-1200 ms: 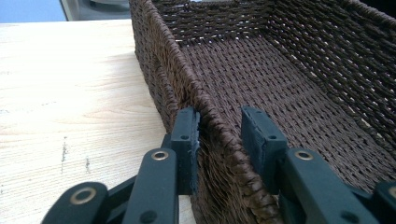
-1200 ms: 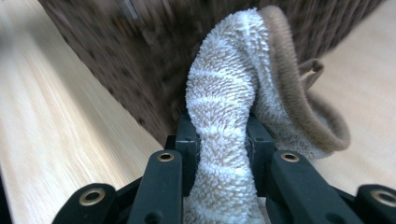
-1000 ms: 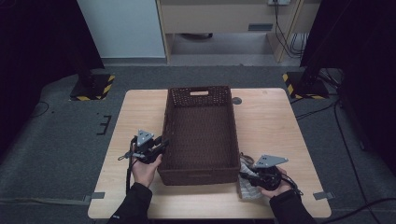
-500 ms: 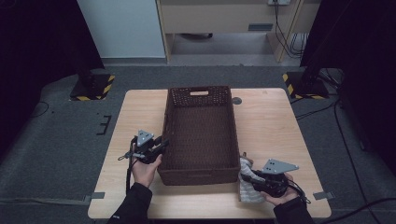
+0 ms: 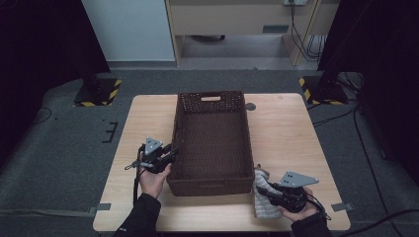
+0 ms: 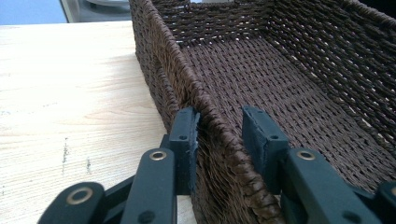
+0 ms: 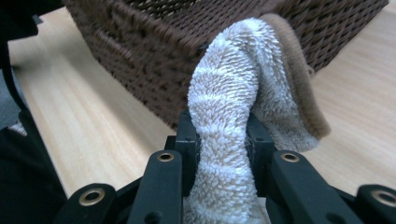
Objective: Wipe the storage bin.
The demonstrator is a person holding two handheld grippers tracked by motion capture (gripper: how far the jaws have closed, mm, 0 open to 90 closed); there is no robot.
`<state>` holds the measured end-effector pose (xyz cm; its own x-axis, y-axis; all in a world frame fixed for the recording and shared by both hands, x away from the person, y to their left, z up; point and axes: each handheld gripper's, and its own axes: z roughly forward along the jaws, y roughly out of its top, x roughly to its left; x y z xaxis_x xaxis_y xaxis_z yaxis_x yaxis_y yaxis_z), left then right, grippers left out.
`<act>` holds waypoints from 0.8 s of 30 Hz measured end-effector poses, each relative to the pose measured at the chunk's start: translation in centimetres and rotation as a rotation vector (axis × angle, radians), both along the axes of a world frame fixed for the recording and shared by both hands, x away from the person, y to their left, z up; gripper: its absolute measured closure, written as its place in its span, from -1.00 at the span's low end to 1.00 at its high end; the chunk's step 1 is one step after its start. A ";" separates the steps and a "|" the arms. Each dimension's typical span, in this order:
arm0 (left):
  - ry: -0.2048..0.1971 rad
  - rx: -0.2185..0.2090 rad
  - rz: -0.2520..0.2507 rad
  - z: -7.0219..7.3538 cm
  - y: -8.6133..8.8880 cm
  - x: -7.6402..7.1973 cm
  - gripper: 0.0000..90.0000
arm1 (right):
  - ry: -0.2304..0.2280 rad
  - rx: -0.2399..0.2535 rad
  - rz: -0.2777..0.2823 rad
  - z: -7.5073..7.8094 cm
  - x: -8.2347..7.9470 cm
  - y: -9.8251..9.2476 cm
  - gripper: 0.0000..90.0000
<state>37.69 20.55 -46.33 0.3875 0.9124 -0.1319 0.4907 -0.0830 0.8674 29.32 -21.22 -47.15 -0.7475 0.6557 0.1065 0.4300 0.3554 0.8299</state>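
- One wooden table [image 5: 291, 133] stood in the high view.
- One brown woven basket [image 5: 211, 138] sat on it, reaching from the far edge toward the near edge, with one handle slot in its far wall.
- One fuzzy striped sock [image 5: 263, 200] with a brown cuff lay near the table's near right corner, just beside the basket.
- Two grippers were there: the left gripper [image 5: 170, 153] at the basket's left wall, the right gripper [image 5: 262, 190] on the sock.
- Two hands held them: one left hand [image 5: 153, 178], one right hand [image 5: 299, 210].
- Two yellow-and-black striped stand bases [image 5: 96, 93] stood on the floor beyond the table.
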 end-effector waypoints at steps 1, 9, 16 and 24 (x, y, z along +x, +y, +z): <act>0.000 -0.001 0.000 0.0 0.0 0.0 0.44 | 0.014 -0.004 0.005 -0.3 -0.2 0.1 0.63; -0.001 -0.006 -0.001 0.0 0.1 0.0 0.41 | 0.105 -0.120 0.009 -2.6 0.2 1.2 0.63; -0.006 -0.010 -0.001 -0.1 0.1 0.0 0.37 | 0.073 -0.086 -0.025 -1.6 0.5 0.1 0.63; -0.010 -0.009 -0.007 -0.1 0.2 0.0 0.38 | 0.020 -0.029 -0.214 -0.3 1.1 -4.7 0.62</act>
